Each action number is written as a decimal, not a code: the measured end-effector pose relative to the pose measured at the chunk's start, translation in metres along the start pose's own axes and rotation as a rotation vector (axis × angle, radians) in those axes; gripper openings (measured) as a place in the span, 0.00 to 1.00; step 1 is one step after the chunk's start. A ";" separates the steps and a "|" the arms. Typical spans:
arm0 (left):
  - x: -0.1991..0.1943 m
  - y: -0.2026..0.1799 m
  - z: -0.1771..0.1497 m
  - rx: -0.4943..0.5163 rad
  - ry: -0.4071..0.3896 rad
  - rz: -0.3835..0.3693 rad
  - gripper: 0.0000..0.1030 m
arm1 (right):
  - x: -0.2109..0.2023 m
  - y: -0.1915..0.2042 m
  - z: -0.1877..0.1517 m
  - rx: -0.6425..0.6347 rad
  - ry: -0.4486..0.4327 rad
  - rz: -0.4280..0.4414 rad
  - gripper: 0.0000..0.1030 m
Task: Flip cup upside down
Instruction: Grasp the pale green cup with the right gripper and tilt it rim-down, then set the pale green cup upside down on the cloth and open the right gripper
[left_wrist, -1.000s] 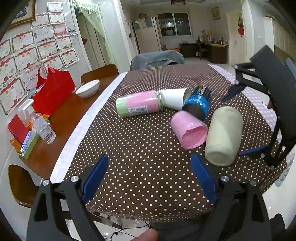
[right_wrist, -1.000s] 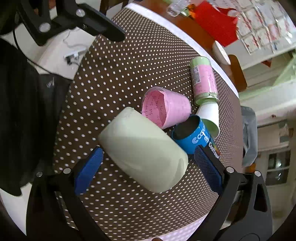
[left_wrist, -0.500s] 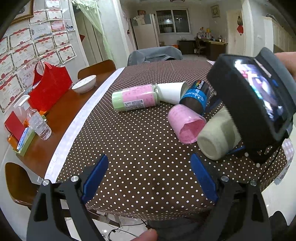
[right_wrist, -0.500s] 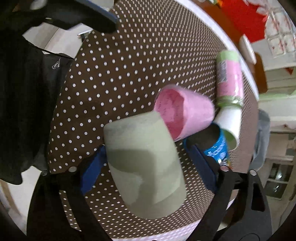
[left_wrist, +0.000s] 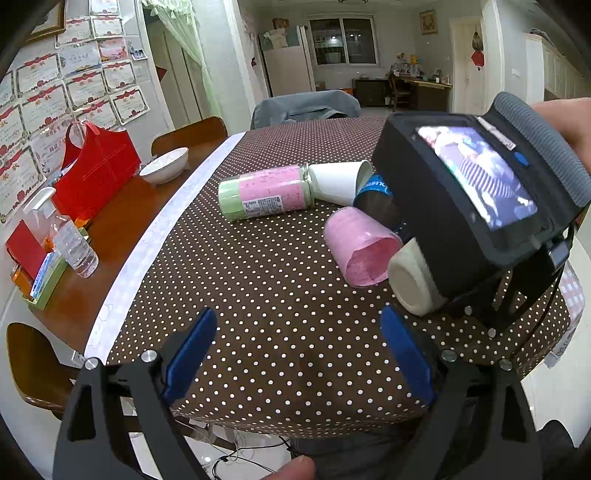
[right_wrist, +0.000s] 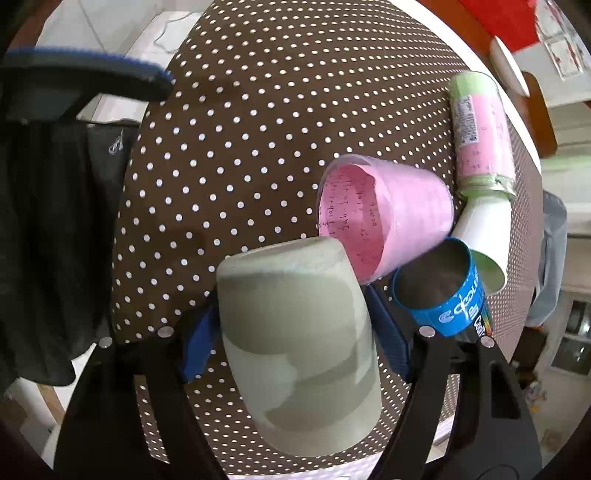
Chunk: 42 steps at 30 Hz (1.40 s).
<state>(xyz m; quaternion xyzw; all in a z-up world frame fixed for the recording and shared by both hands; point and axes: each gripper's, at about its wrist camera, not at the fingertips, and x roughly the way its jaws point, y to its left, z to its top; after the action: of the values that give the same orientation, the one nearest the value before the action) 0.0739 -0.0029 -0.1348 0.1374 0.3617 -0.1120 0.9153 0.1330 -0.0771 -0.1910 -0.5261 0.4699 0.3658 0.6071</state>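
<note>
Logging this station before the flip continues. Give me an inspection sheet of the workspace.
Surface: brown polka-dot tablecloth on a wooden table.
Job's things: pale green cup between the right gripper's jaws.
Clutter: pink cup, white cup, blue can and pink-and-green jar, all lying on their sides; white bowl, red bag, spray bottle.
Grippers: left gripper open, holding nothing; right gripper shut on the cup.
Cables: wires on the floor.
Surroundings: wooden chairs, certificates on the wall.
</note>
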 end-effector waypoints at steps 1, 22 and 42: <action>0.000 0.000 0.000 0.000 -0.001 0.000 0.86 | -0.005 -0.004 -0.005 0.038 -0.024 0.008 0.72; -0.024 -0.010 0.015 0.023 -0.086 -0.024 0.86 | -0.045 -0.033 -0.116 0.948 -0.667 0.053 0.71; -0.034 0.003 0.024 -0.041 -0.119 -0.020 0.86 | -0.042 -0.038 -0.109 1.099 -0.670 -0.070 0.94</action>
<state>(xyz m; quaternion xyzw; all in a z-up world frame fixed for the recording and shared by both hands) 0.0658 -0.0040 -0.0943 0.1083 0.3101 -0.1216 0.9367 0.1361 -0.1890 -0.1407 -0.0107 0.3564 0.1964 0.9134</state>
